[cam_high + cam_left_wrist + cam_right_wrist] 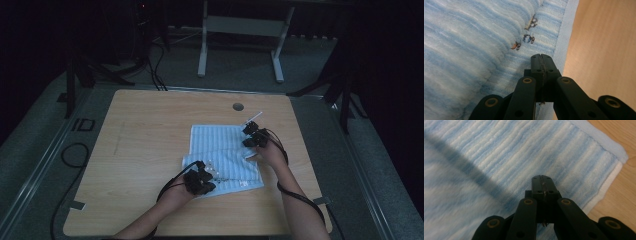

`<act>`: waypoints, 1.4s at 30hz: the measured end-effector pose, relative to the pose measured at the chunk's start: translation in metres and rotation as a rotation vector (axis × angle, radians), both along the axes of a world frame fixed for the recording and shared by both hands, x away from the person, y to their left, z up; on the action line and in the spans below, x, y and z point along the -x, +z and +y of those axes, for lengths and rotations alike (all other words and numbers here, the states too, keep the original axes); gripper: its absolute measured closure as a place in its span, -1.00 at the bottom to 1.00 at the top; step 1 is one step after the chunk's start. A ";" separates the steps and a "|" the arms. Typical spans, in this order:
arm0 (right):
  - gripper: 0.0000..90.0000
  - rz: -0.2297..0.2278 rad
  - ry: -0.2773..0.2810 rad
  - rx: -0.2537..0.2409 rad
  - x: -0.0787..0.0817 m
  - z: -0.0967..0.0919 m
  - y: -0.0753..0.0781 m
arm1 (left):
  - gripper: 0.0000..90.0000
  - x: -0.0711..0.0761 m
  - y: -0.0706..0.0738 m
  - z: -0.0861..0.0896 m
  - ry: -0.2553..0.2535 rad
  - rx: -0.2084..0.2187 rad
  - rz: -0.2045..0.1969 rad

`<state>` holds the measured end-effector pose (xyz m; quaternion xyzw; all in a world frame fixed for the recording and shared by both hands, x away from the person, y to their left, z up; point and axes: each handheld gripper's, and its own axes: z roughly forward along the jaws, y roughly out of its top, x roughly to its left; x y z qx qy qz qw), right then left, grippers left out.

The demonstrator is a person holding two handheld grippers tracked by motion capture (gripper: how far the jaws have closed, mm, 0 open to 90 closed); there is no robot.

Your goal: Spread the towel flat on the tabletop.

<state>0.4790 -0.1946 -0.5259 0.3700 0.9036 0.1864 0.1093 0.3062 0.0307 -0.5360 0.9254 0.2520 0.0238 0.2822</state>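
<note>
The left gripper (541, 56) has its 2 jaws pressed fully together over the blue-and-white striped towel (220, 150), near the hem at its 3 o'clock side, with no cloth visibly pinched between them. The right gripper (541, 177) is likewise fully closed above the towel's folded corner. Small embroidered marks (529, 37) at 12 o'clock of the left jaws are too small to read; the towel lies partly folded on the wooden table (140, 125).

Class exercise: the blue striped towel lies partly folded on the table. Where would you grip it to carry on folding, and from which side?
Probably at the near-right corner of the blue striped towel, by its plain hem. The edge lies flat along bare table, so low jaws coming from the table side could pinch both layers. The embroidered marks show which end it is.
</note>
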 end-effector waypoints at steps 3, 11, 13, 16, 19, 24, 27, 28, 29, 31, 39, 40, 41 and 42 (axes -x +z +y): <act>1.00 -0.006 -0.010 0.010 -0.004 0.001 0.000 | 0.98 0.007 0.000 0.000 -0.017 -0.001 -0.006; 1.00 0.003 -0.038 0.018 -0.024 0.003 0.001 | 0.97 0.045 0.000 -0.006 -0.140 0.003 0.059; 1.00 0.015 -0.040 0.022 -0.028 0.004 0.001 | 0.97 0.054 0.000 -0.010 -0.170 0.007 0.074; 1.00 0.028 -0.048 0.008 -0.032 0.003 0.001 | 0.97 0.066 -0.001 -0.015 -0.214 0.021 0.101; 1.00 0.029 -0.056 0.009 -0.036 0.001 0.001 | 0.97 0.075 -0.001 -0.018 -0.240 0.024 0.113; 1.00 0.029 -0.071 0.024 -0.041 -0.002 0.002 | 0.97 0.080 -0.003 -0.016 -0.262 0.038 0.162; 1.00 0.027 -0.090 0.024 -0.044 -0.007 0.002 | 0.97 0.082 -0.003 -0.017 -0.292 0.034 0.193; 1.00 0.028 -0.096 0.023 -0.045 -0.008 0.002 | 0.97 0.083 -0.003 -0.018 -0.303 0.038 0.210; 1.00 0.028 -0.105 0.027 -0.047 -0.010 0.002 | 0.97 0.084 -0.004 -0.019 -0.304 0.039 0.221; 0.98 0.035 -0.124 0.033 -0.049 -0.012 0.003 | 0.92 0.086 -0.003 -0.020 -0.328 0.047 0.236; 0.99 -0.020 -0.032 -0.091 -0.005 -0.013 0.034 | 0.92 0.066 0.027 -0.005 -0.270 0.097 0.146; 0.99 -0.045 -0.013 -0.098 0.006 -0.014 0.037 | 0.92 0.060 0.030 -0.001 -0.245 0.094 0.125; 0.99 -0.058 0.007 -0.115 0.017 -0.015 0.040 | 0.92 0.053 0.034 0.004 -0.228 0.095 0.110; 0.99 -0.060 0.022 -0.128 0.029 -0.017 0.042 | 0.92 0.044 0.036 0.008 -0.199 0.096 0.096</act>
